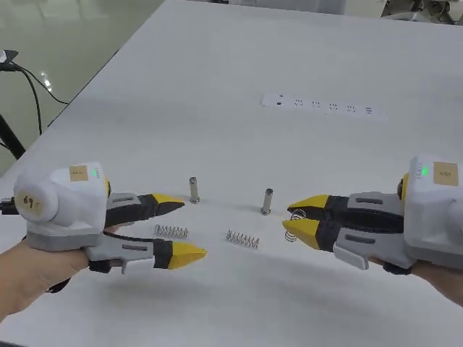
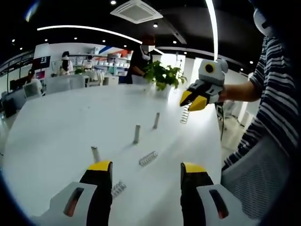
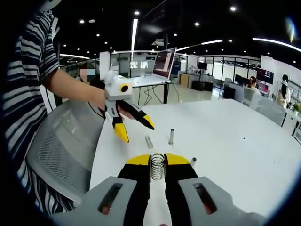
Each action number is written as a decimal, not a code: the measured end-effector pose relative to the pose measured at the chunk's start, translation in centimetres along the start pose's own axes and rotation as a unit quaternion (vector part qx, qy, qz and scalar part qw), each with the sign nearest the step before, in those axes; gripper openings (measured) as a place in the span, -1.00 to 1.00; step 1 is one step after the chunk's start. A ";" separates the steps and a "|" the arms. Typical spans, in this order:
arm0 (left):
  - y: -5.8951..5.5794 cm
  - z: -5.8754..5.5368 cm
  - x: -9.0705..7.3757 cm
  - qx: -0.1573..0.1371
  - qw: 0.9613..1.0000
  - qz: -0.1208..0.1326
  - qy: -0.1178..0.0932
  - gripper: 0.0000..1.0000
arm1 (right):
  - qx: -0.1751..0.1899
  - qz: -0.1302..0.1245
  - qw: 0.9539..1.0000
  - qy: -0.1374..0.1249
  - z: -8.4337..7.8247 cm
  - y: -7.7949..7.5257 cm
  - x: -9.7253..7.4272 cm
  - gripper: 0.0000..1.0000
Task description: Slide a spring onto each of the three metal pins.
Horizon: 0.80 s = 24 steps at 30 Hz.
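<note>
— How many pins are there?
— Three, all upright on the desk [image 1: 217, 79], on the person's side of the power strip [image 1: 316, 105]. The left gripper view shows them in a row: the first pin [image 2: 95, 153], the second pin [image 2: 137, 134] and the third pin [image 2: 156, 120]. All three are bare.
— And how many springs?
— Three as well. The left loose spring [image 1: 171, 231] and the right loose spring [image 1: 241, 239] lie flat, farther from the power strip than the pins. The held spring [image 3: 157, 167] is pinched in the right tongs [image 1: 289, 220], which are drawn narrow on it.
— And the left tongs [image 1: 194, 227]?
— They are spread wide with nothing between them, just beside the left loose spring.
</note>
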<state>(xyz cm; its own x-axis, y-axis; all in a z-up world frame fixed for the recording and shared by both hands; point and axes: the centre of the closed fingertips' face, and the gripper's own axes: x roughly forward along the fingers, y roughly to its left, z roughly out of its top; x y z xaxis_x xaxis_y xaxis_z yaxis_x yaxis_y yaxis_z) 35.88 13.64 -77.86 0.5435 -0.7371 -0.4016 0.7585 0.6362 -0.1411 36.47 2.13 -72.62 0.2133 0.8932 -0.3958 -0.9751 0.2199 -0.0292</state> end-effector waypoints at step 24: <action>2.5 -1.1 -2.1 -0.032 0.999 0.042 0.010 0.96 | 0.028 -0.056 0.998 0.005 -1.4 -3.2 -2.3 -0.85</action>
<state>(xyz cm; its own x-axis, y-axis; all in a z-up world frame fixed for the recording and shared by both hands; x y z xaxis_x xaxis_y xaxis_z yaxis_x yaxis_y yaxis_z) 36.20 17.03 -78.37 0.5968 -0.6755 -0.4330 0.6849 0.7100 -0.1637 39.05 -1.15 -72.90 0.3200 0.8579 -0.4019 -0.9402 0.3397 -0.0234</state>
